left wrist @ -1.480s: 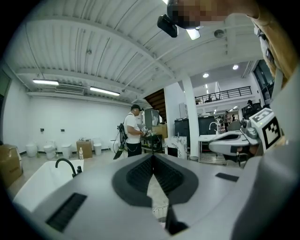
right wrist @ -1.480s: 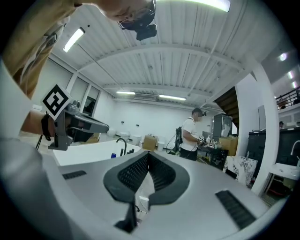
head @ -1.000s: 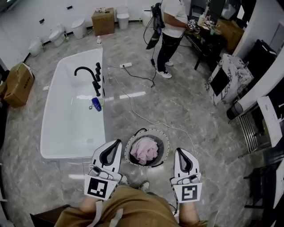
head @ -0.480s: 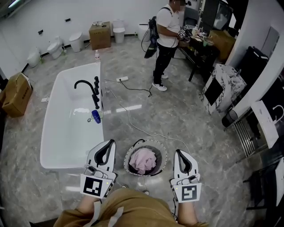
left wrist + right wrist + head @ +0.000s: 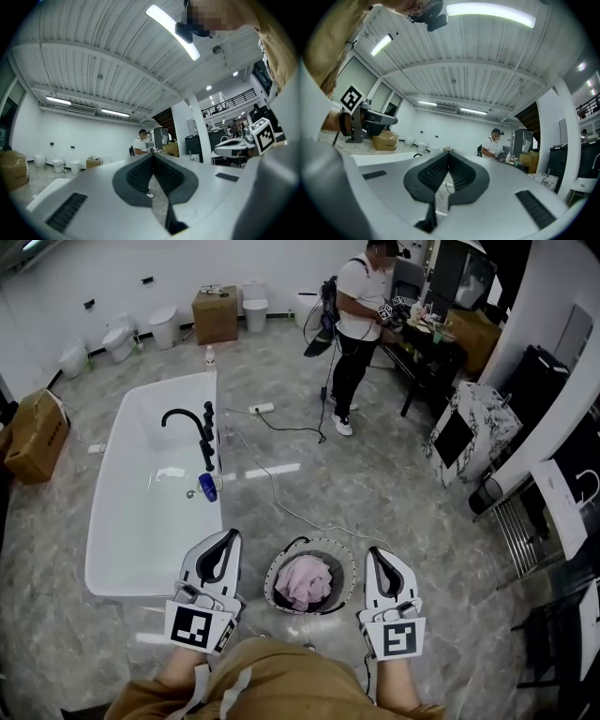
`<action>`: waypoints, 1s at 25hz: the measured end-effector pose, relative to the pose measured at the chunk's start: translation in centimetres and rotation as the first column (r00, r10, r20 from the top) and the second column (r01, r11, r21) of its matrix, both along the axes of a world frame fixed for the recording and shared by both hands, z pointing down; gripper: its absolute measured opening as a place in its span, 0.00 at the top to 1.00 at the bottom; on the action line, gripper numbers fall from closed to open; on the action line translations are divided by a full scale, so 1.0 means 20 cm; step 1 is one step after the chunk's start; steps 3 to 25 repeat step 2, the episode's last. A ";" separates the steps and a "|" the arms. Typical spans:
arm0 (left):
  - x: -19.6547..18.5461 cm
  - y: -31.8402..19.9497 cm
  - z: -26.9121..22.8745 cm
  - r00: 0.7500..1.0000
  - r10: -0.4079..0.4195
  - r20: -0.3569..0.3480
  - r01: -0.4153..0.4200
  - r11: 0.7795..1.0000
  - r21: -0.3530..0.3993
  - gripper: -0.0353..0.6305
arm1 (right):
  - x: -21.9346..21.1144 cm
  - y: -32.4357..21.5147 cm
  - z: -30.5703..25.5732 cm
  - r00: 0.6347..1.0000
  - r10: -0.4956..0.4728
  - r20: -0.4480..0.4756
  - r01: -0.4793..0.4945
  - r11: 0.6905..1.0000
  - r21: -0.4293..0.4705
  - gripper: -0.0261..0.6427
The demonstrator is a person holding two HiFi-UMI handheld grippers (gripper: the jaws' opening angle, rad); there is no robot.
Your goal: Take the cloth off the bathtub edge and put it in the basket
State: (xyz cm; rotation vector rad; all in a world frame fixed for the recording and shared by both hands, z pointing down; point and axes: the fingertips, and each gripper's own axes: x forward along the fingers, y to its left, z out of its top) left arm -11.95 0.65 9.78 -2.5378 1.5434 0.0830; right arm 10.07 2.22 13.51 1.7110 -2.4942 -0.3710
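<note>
The pink cloth (image 5: 306, 579) lies bunched inside the round dark basket (image 5: 343, 555) on the floor, right of the white bathtub (image 5: 120, 521). My left gripper (image 5: 229, 538) is held up near my body, just left of the basket, shut and empty. My right gripper (image 5: 375, 556) hovers just right of the basket, also shut with nothing in it. In the left gripper view the left gripper (image 5: 152, 157) points level across the room, tips touching. The right gripper (image 5: 448, 155) looks the same way in its own view, tips together.
A black faucet (image 5: 187, 424) and a blue bottle (image 5: 207, 487) sit on the tub's right rim. A white cable (image 5: 281, 493) runs across the marble floor. A person (image 5: 358, 315) stands at a dark table far ahead. Cardboard boxes (image 5: 32, 437), toilets and a rack (image 5: 525, 531) line the room's edges.
The view has lifted slightly and both grippers have drifted a little toward my body. The cloth stays in the basket. The far person has shifted by the table.
</note>
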 end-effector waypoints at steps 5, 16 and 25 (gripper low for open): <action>-0.02 -0.01 0.00 1.000 0.000 -0.002 0.000 1.000 -0.007 0.94 | -0.01 -0.01 0.00 1.000 -0.001 -0.007 0.001 1.000 -0.003 0.95; -0.02 -0.01 0.00 1.000 0.000 -0.002 0.000 1.000 -0.007 0.94 | -0.01 -0.01 0.00 1.000 -0.001 -0.007 0.001 1.000 -0.003 0.95; -0.02 -0.01 0.00 1.000 0.000 -0.002 0.000 1.000 -0.007 0.94 | -0.01 -0.01 0.00 1.000 -0.001 -0.007 0.001 1.000 -0.003 0.95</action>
